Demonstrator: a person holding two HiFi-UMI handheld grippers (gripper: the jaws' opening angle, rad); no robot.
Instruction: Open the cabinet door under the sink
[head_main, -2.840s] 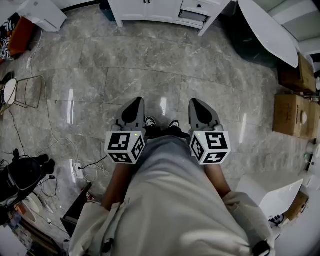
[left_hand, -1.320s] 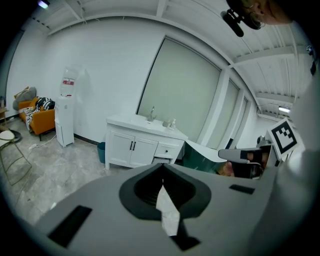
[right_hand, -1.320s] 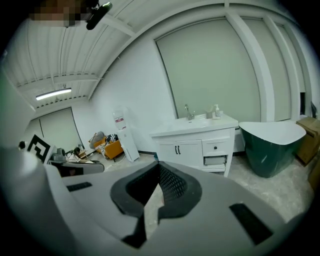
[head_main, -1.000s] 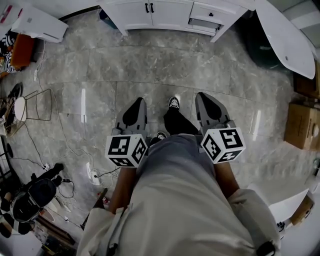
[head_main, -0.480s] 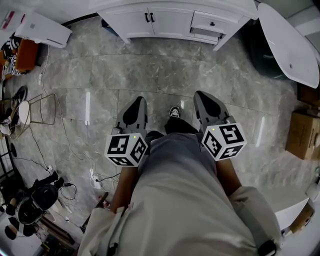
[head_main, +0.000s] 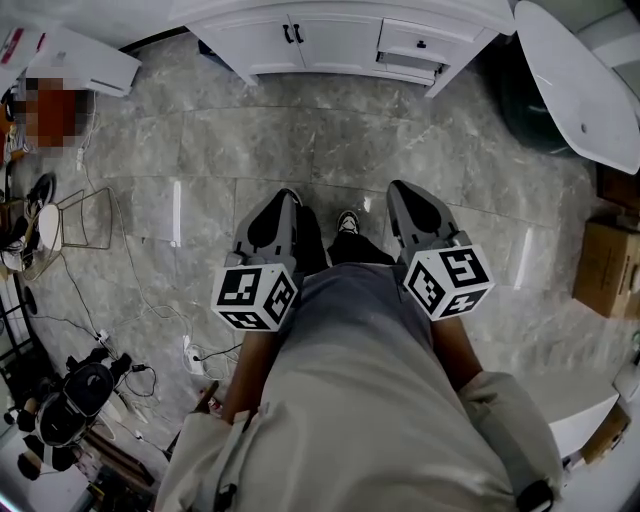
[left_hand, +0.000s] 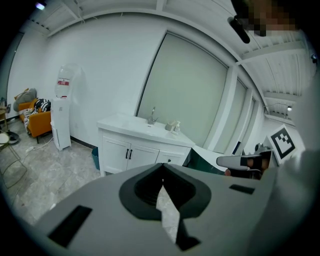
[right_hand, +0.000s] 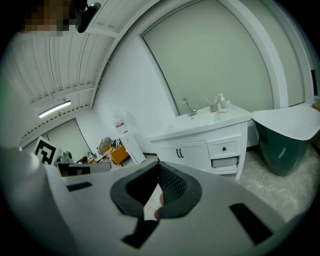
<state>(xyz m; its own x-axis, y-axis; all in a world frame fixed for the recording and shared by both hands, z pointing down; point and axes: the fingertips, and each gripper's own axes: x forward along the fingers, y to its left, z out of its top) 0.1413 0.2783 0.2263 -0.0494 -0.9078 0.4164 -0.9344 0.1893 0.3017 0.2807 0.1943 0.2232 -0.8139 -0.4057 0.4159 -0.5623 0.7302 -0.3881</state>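
Observation:
The white sink cabinet (head_main: 330, 30) stands across the floor at the top of the head view, its two doors closed, with a pair of black handles (head_main: 290, 33) at the middle seam. Drawers (head_main: 420, 45) sit to the right of the doors. In the left gripper view the cabinet doors (left_hand: 131, 155) lie well ahead, under the faucet (left_hand: 152, 116). My left gripper (head_main: 272, 222) and right gripper (head_main: 415, 212) are held side by side above my legs, far from the cabinet. Both are shut and hold nothing. The right gripper view shows the door handles (right_hand: 179, 153) beyond its closed jaws.
A dark green tub with a white rim (head_main: 575, 85) stands right of the cabinet. Cardboard boxes (head_main: 610, 265) line the right side. A white water dispenser (head_main: 80, 55), a wire stool (head_main: 55, 215), loose cables (head_main: 190, 350) and camera gear (head_main: 75, 395) sit at left.
I have walked toward the cabinet, so more of it now shows at the top of the head view. My feet have stepped forward. Both grippers stayed shut, side by side.

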